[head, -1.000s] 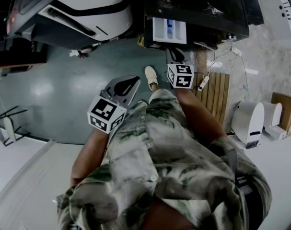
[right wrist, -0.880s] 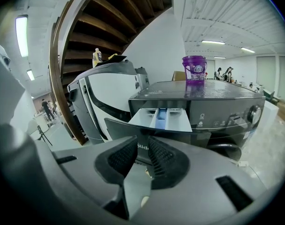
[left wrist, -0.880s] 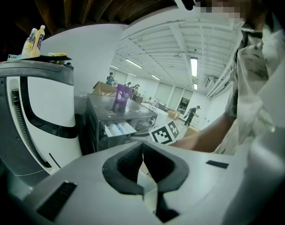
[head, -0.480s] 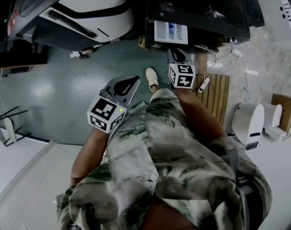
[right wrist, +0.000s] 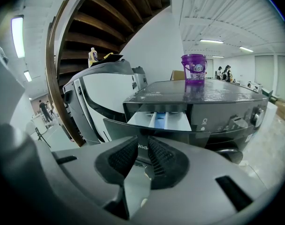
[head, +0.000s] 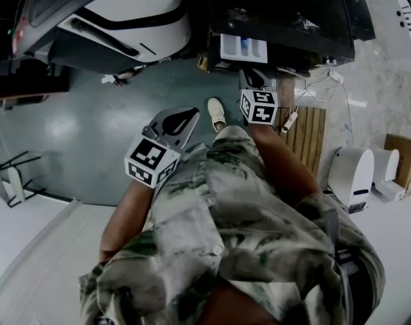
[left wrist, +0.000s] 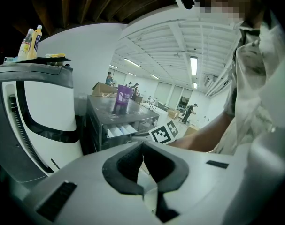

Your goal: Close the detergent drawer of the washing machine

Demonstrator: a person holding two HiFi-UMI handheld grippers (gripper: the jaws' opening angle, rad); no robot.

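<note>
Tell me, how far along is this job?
Nothing finished yet. In hand: the right gripper, jaws slightly apart, is at the front of the white detergent drawer. Remaining: the drawer juts from the dark grey washing machine and needs pushing flush. The left gripper is shut, idle.

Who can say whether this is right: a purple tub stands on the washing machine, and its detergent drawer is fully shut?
One thing is wrong. The detergent drawer is partly open, not fully shut, as the right gripper view shows. The purple tub does stand on the washing machine.
</note>
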